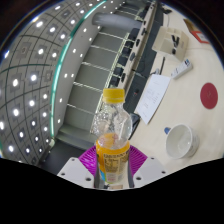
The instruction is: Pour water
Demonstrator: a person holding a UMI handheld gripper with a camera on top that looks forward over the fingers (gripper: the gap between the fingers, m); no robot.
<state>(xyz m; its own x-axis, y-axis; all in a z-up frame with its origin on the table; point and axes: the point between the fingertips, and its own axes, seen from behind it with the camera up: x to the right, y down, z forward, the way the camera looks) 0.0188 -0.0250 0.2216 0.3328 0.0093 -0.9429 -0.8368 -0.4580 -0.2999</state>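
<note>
Between the fingers (112, 168), bottle (113, 130) upright.

Gripper (112, 172): space between the fingers filled by a yellow-capped bottle (113, 135) of orange liquid, pads against both sides; no free gap there. Ahead and right of the bottle: bare bench (190, 120) surface, passable. White cup (181, 141) stands near, right of the bottle, apart from it. Papers (153, 97) lie flat beyond, between bottle and cup line. Red disc (209, 95) further right, flat. Left of the bottle the bench ends; railings (100, 70) beyond the edge.
</note>
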